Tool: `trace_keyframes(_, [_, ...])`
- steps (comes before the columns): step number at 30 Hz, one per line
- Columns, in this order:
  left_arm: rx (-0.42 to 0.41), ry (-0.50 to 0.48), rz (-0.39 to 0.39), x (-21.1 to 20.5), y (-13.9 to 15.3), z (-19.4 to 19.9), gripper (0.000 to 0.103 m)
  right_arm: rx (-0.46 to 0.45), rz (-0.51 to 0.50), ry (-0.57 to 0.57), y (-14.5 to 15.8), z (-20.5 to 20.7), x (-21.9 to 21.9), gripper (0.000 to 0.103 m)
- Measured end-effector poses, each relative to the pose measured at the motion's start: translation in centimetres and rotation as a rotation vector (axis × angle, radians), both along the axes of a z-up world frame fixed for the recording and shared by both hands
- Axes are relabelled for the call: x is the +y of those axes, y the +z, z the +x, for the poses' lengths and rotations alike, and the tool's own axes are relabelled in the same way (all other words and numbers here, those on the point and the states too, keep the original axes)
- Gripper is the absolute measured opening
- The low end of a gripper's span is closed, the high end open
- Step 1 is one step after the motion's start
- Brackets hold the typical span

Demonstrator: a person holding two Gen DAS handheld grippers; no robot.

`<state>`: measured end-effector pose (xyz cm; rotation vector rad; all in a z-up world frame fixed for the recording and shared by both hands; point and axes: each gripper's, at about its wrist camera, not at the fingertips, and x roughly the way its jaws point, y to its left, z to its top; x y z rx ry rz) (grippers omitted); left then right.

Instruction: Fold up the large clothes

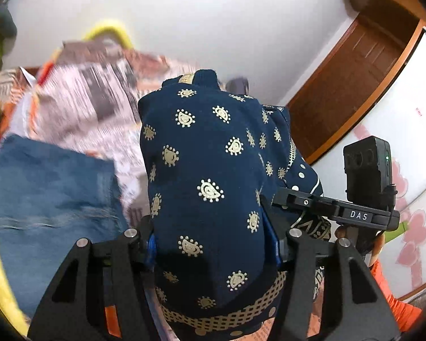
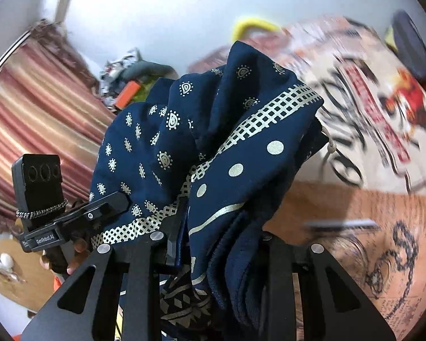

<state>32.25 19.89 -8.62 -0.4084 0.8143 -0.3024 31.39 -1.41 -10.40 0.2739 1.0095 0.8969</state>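
- We see the left gripper [image 1: 213,236] clenched on the navy paisley garment [image 1: 207,170], its fingertips buried in cloth.
- Right gripper [image 2: 218,244] grasps the same bunched garment [image 2: 213,147]; blurred bedding [image 2: 369,99] lies behind it.

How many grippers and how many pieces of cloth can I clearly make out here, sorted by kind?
Handheld grippers: 2, the left gripper and the right gripper
Navy patterned garment: 1, clamped in both
Folded blue denim: 1
Printed bedspread: 1
Total: 5
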Motion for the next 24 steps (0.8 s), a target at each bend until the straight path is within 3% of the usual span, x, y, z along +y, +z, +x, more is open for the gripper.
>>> trace_keyframes(5, [-0.063, 0.063, 0.017, 4.7, 3.2, -3.4, 0.058, -0.073, 0.027, 0.056, 3.1, -2.0, 4.6, 0.025])
trace_keyframes(10, [-0.074, 0.140, 0.032, 9.6, 3.6, -5.4, 0.058, -0.079, 0.044, 0.117, 2.8, -2.3, 9.6, 0.025])
trace_keyframes(19, [0.033, 0.276, 0.062, 16.7, -2.0, -4.6, 0.058, -0.031, -0.037, 0.174, -2.6, -1.2, 17.6, 0.025])
trace_keyframes(24, [0.076, 0.370, 0.230, 17.9, -6.1, -2.8, 0.058, 0.014, -0.170, 0.114, -6.8, 0.8, 19.8, 0.029])
